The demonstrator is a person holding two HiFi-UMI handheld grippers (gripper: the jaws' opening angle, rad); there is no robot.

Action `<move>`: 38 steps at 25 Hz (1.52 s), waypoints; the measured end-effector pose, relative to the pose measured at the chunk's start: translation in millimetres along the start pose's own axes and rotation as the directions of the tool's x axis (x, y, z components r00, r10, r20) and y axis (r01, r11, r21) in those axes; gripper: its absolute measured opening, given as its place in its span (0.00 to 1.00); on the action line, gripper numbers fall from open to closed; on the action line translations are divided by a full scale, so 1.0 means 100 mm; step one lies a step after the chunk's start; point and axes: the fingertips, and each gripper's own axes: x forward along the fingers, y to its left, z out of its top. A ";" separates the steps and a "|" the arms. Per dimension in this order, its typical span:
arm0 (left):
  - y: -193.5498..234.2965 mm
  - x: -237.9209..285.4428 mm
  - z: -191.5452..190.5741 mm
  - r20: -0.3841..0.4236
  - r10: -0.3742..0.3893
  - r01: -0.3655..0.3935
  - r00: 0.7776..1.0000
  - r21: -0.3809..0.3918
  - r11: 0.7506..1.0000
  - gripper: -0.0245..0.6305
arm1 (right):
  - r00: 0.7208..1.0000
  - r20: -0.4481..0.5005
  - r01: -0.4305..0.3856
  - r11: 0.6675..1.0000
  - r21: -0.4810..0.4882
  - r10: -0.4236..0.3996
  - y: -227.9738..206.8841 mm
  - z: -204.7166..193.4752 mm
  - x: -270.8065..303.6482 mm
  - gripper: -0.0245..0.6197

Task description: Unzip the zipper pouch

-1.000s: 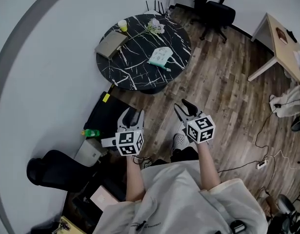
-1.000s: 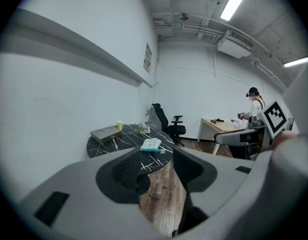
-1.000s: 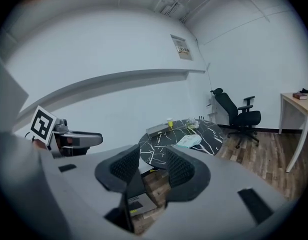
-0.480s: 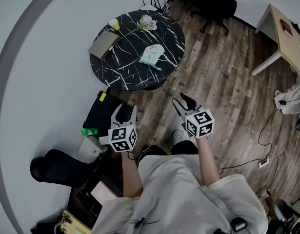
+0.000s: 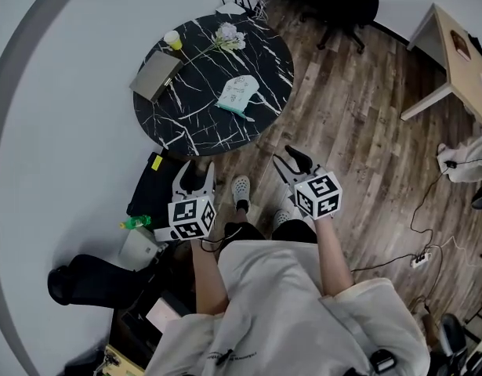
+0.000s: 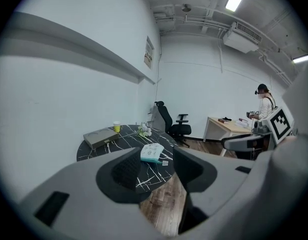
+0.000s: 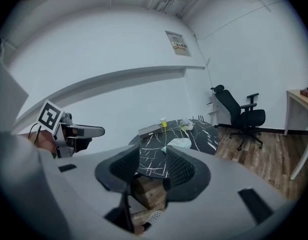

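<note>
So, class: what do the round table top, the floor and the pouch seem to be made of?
Table top: marble or marble-look laminate, black with white veins.
Floor: wood or wood-look planks, brown, staggered seams.
Pouch: pale, flat; fabric or plastic, too small to tell.

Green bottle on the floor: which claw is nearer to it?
Left. The left claw hangs just right of the green bottle; the right claw is farther right, beyond it.

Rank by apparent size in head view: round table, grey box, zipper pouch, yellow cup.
1. round table
2. grey box
3. zipper pouch, only a little smaller than the box, so a close call
4. yellow cup
</note>
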 end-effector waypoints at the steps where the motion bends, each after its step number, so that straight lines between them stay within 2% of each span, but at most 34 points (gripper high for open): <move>1: 0.04 0.12 0.02 -0.002 -0.008 0.008 1.000 0.000 1.000 0.35 | 1.000 -0.002 0.009 1.000 -0.005 -0.009 -0.06 0.02 0.07 0.30; 8: 0.38 1.07 0.37 0.000 -0.121 0.121 0.993 0.042 0.992 0.35 | 0.997 -0.019 0.080 0.996 -0.040 -0.081 -0.53 0.27 0.75 0.30; 14: 0.69 1.74 0.66 -0.016 -0.232 0.232 0.973 0.073 0.970 0.35 | 0.987 -0.069 0.144 0.988 -0.059 -0.148 -0.76 0.41 1.45 0.30; 17: 0.80 1.95 0.73 -0.024 -0.268 0.269 0.963 0.066 0.961 0.35 | 0.982 -0.113 0.143 0.986 -0.084 -0.152 -0.77 0.43 1.76 0.30; 25: 1.00 2.31 0.57 -0.059 -0.347 0.350 0.936 0.044 0.936 0.35 | 0.952 -0.280 0.043 0.962 -0.269 -0.121 -0.55 0.13 2.62 0.30; 30: 1.07 2.43 0.27 -0.120 -0.387 0.393 0.914 0.031 0.919 0.35 | 0.919 -0.388 -0.056 0.947 -0.317 -0.076 -0.43 -0.22 3.14 0.30; 34: 1.18 2.45 0.06 -0.151 -0.401 0.407 0.904 0.008 0.913 0.35 | 0.878 -0.478 -0.143 0.934 -0.328 -0.034 -0.42 -0.53 3.49 0.30; 38: 1.31 2.46 -0.12 -0.165 -0.405 0.408 0.899 -0.015 0.913 0.35 | 0.806 -0.591 -0.221 0.908 -0.357 -0.036 -0.51 -0.92 3.74 0.30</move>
